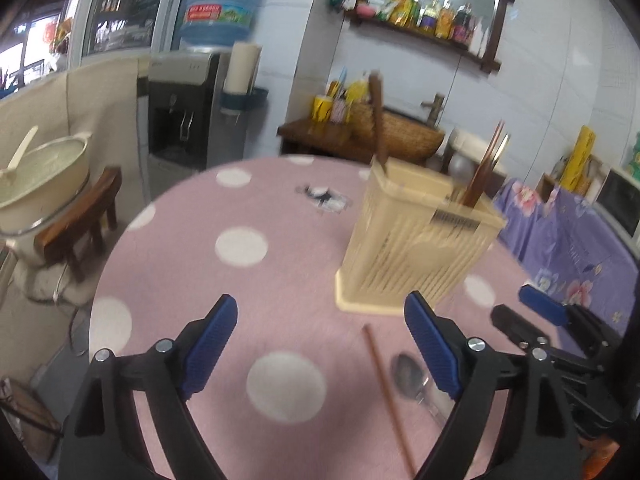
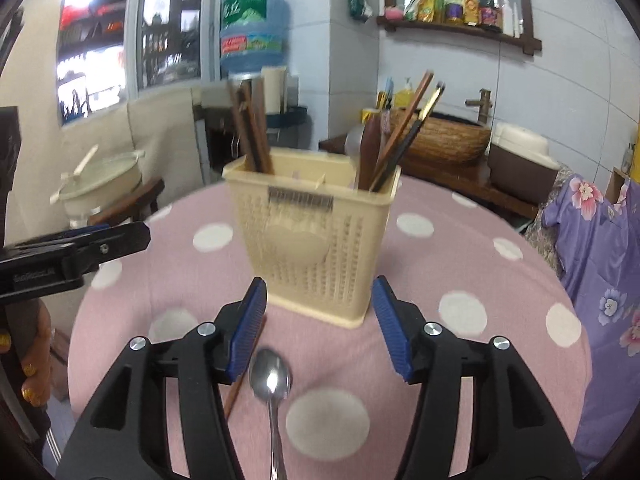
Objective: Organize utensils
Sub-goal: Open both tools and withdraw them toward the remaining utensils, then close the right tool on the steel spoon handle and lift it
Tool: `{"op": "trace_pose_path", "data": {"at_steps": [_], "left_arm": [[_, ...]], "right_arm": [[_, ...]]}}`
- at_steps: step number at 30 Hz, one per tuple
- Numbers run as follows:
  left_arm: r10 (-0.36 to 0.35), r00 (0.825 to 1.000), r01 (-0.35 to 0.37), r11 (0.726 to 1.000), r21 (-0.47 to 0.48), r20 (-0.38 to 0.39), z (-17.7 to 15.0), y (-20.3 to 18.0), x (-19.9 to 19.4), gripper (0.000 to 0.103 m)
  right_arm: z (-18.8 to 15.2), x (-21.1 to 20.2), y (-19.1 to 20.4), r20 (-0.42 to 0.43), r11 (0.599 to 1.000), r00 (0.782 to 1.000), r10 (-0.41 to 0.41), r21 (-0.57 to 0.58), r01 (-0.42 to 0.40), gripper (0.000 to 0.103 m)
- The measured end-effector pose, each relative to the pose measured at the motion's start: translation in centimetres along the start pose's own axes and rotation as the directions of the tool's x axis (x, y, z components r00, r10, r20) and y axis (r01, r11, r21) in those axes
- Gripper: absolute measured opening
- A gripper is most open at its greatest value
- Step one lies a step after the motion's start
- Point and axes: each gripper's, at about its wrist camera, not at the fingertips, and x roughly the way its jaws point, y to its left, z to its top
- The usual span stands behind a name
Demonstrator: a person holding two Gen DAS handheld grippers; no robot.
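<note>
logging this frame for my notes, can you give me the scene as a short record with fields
surface: round table, pink polka-dot cloth
holder: cream slotted utensil holder, upright
in holder: chopsticks and other utensils
loose on cloth: metal spoon; one brown chopstick beside it
left gripper: open, empty
right gripper: open, empty, spoon lying below and between its fingers

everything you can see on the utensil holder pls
The utensil holder is a cream plastic basket, squarish and slightly tapered, with perforated walls, a flared base and a barcode sticker under the rim. It stands upright on the pink polka-dot tablecloth, beyond the spoon and a loose chopstick lying on the cloth, touching neither. Brown chopsticks lean out of one end; more chopsticks and spoon-like utensils out of the other. Neither gripper touches it.
</note>
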Motion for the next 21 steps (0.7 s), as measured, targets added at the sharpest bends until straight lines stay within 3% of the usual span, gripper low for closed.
{"op": "trace_pose_path", "data": {"at_steps": [4,10,21], "left_arm": [[0.033,0.995,-0.034,0.999,-0.003,-0.090,-2.7,1.1,1.7,0.085],[0.073,0.992,-0.069,0.997,0.039,-0.107,-5.1,1.3,1.5,0.086],[0.104,0.990,-0.101,0.994,0.039,-0.097,-5.5,2.1,0.8,0.087]], "right_arm": [[-3.3,0.9,0.1,-0.102,0.999,0.994,0.028,0.031,-0.025,0.056],[-6.5,1.3,0.5,-0.173,0.999,0.984,0.039,0.001,-0.039,0.056],[-6.5,5.0,2.6,-0.267,0.997,0.962,0.054,-0.046,-0.069,0.055]]}}
